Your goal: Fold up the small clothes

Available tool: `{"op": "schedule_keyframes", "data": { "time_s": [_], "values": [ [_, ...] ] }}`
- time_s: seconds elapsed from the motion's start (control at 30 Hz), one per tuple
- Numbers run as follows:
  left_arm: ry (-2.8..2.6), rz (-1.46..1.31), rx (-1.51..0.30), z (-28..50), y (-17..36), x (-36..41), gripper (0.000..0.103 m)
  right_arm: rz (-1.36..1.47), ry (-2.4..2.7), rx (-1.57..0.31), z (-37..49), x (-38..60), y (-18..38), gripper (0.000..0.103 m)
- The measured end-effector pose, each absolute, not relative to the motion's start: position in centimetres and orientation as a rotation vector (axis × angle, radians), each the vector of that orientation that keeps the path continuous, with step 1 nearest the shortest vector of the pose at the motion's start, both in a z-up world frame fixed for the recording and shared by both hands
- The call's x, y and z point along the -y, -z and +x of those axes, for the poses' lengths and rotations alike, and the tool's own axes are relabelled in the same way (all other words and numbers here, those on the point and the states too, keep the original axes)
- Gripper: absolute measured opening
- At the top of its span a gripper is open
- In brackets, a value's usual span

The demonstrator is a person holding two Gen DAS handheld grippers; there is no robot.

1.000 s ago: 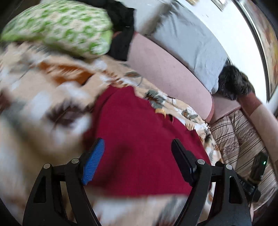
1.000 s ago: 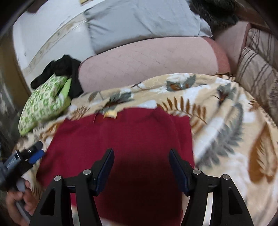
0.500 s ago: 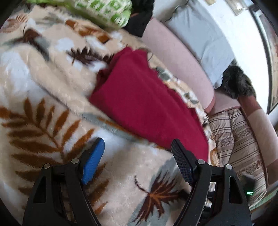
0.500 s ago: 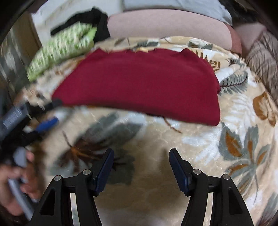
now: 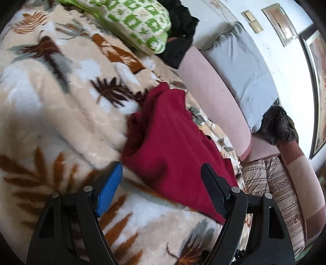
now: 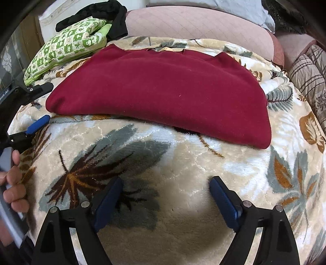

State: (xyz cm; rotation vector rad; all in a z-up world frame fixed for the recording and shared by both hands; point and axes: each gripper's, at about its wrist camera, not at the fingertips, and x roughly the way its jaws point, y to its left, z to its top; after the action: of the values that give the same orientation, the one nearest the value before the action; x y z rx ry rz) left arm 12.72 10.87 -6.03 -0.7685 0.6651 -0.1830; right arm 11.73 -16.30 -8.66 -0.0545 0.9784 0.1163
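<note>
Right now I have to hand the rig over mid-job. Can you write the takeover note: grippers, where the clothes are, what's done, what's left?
Left gripper: open, empty, low at the near-left corner of the red garment.
Right gripper: jaws have just been opening, nothing between them, over bare leaf-print blanket in front of the garment.
Garment: lies flat on the blanket, folded over at least once, its fold toward you.
Green patterned cloth and black cloth: piled behind it, to the left.
Left: probably another fold of the red piece, then set it aside.
</note>
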Motion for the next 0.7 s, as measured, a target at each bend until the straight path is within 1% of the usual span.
{"op": "schedule_keyframes", "data": {
  "time_s": [0.07,0.17,0.33,0.47,0.7],
  "values": [
    [0.213,-0.759,-0.666,12.9,5.9,-10.4,0.079,-0.055,-0.115,-0.981,11.8,16.2,8.7,0.087],
    [0.291,-0.792,-0.719,13.5,6.5,-9.5,0.08,-0.056,-0.115,-0.981,11.8,16.2,8.7,0.088],
    [0.332,-0.839,-0.728,14.8,6.4,-9.7,0.081,-0.057,-0.115,-0.98,11.8,16.2,8.7,0.088],
    [0.291,-0.923,-0.679,15.1,6.5,-11.4,0.081,-0.06,-0.116,-0.976,11.7,16.2,8.7,0.088],
    [0.319,-0.926,-0.637,15.5,5.8,-11.1,0.081,-0.063,-0.113,-0.975,11.8,16.1,8.9,0.091]
  ]
}}
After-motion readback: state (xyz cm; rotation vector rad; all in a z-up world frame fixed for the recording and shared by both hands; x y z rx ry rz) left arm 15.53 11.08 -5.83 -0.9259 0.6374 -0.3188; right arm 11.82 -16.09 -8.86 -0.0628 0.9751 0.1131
